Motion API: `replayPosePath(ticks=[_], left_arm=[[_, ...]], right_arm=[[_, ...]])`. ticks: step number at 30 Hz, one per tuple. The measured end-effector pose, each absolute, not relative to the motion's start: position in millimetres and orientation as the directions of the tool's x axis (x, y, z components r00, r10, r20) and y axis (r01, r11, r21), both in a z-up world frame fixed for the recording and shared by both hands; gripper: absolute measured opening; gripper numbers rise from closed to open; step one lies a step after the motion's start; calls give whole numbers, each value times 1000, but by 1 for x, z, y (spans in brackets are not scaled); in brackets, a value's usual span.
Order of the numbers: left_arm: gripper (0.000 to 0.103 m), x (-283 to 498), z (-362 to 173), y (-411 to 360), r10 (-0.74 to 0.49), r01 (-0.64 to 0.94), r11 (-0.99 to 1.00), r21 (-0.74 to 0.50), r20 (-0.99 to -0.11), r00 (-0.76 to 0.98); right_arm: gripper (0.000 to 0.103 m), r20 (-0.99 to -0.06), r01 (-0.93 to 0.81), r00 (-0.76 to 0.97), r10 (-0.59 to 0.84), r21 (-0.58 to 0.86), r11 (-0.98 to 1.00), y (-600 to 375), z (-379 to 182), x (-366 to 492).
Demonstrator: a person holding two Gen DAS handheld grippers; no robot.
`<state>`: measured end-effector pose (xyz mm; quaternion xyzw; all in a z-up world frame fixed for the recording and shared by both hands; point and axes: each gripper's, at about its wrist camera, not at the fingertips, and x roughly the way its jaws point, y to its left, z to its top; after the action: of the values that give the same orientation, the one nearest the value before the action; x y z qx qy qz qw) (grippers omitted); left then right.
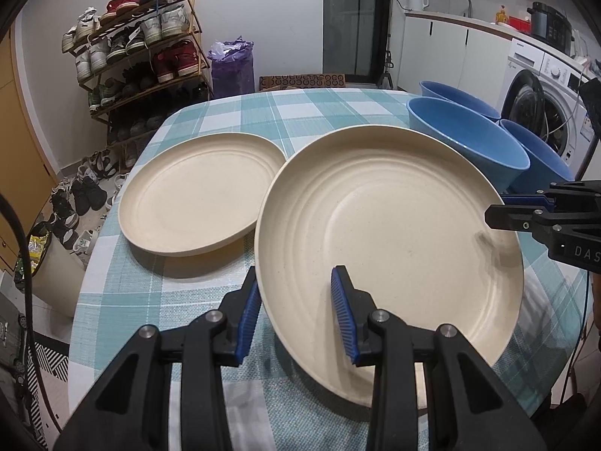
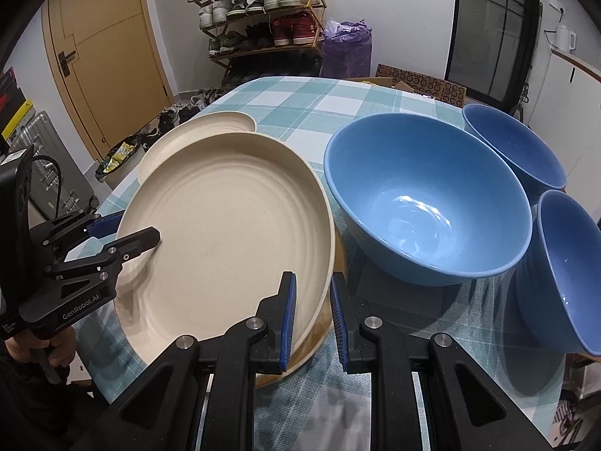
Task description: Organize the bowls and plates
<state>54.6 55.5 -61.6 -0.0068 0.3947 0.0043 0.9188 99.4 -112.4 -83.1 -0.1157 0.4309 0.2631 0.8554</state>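
Observation:
A large cream plate (image 1: pixel 375 225) (image 2: pixel 225 218) hangs tilted just above the checked tablecloth (image 1: pixel 157 300), held by both grippers. My left gripper (image 1: pixel 296 314) (image 2: pixel 131 227) is shut on its near-left rim, one pad inside and one outside. At the opposite rim, my right gripper (image 2: pixel 312 321) (image 1: pixel 497 208) is shut too. A second cream plate (image 1: pixel 195 191) (image 2: pixel 203 127) lies flat on the cloth; the held plate's far edge overlaps it. Three blue bowls (image 2: pixel 424 195) (image 2: pixel 514 146) (image 2: pixel 563 270) stand upright to the right, the nearest bowl (image 1: pixel 465 143) close to the held plate.
The table's rounded edge drops off on the left. A shoe rack (image 1: pixel 139 49) and loose shoes on the floor stand beyond it, with a purple bag (image 1: pixel 231 64). A washing machine (image 1: pixel 544 105) is at the right, and a door (image 2: pixel 101 56) and suitcase (image 2: pixel 41 158) at the left.

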Motion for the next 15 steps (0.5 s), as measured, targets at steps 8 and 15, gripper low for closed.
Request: replayPosePath(ticks=[8,15], left_arm=[[35,59,-69,50,13,-9,1000,10,-735,678],[36,62,-70,45,49,-7,998,60,-730,682]], right_arm=[[19,-808,-539,485,334,24,842,-113,-91,103],[19,-810,-535,496,314,-1,845,-111,-93,103]])
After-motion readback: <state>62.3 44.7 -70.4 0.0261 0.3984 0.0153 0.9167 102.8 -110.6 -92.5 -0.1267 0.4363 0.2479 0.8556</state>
